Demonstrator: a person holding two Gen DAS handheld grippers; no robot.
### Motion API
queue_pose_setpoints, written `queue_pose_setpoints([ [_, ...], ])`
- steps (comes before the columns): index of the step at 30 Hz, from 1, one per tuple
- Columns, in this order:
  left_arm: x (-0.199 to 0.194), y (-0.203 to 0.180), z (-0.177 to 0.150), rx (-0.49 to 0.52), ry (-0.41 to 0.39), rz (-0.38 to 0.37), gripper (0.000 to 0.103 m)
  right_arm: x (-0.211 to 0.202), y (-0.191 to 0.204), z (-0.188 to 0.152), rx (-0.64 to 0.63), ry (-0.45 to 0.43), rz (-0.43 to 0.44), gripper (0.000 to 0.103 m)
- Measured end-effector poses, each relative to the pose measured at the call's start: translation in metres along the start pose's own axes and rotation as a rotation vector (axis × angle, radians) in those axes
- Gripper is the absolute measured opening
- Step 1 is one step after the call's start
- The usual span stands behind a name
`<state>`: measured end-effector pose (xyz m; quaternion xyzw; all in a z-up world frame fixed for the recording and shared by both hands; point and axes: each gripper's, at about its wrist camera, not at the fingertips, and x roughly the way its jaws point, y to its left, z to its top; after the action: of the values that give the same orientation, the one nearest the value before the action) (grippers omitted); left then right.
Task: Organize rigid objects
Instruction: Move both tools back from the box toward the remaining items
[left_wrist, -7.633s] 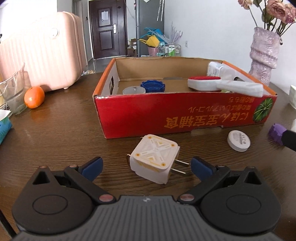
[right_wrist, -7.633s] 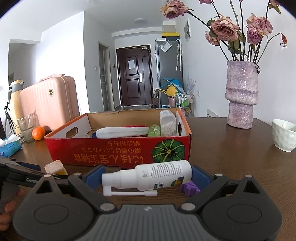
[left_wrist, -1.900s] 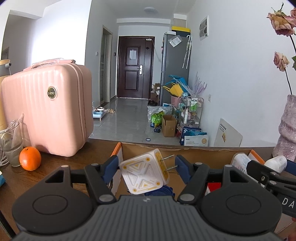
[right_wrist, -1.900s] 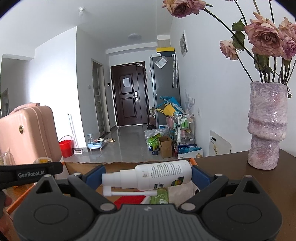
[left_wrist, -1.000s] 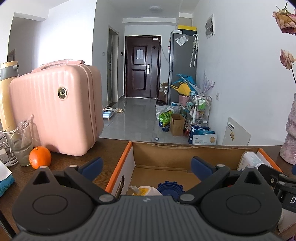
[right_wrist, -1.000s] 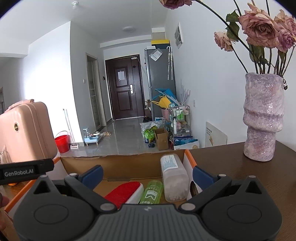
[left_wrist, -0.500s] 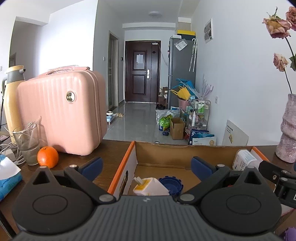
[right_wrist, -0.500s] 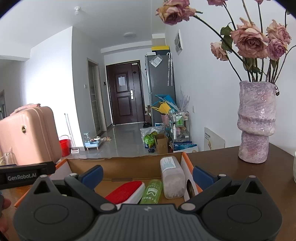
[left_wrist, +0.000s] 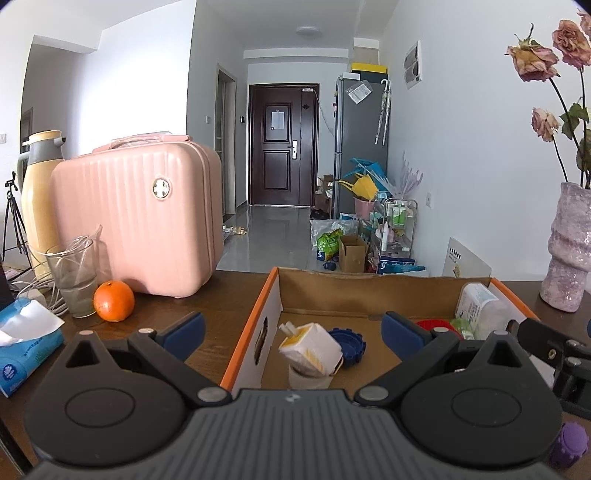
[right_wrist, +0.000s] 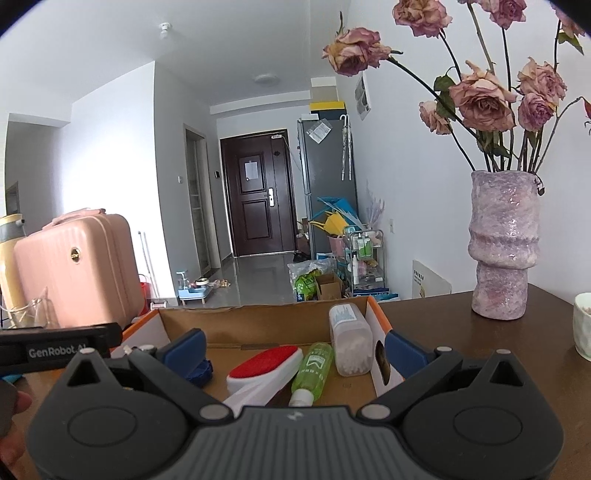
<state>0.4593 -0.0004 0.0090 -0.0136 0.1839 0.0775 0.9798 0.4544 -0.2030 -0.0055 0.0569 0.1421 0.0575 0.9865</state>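
Dark wood table (left_wrist: 229, 295) facing a hallway door; cardboard box (left_wrist: 273, 291) on it. Both grippers, left gripper (left_wrist: 291, 328) and right gripper (right_wrist: 293, 349), spread wide, empty. Plug adapter (left_wrist: 310, 350), previously clamped, now lies in the box beside blue cap (left_wrist: 349, 345); spray bottle released too.

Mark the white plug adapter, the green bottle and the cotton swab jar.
white plug adapter (left_wrist: 310, 345), left wrist view, on its white side face.
green bottle (right_wrist: 314, 365), right wrist view, on the label.
cotton swab jar (right_wrist: 351, 343), right wrist view, on the clear body.
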Motion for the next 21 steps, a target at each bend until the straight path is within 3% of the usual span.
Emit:
queue_pose_setpoints([
  [21,-0.053,0.018,-0.024,0.012,0.014,0.003,0.103,-0.058,0.006,-0.022,-0.032,-0.001,0.001,0.103],
])
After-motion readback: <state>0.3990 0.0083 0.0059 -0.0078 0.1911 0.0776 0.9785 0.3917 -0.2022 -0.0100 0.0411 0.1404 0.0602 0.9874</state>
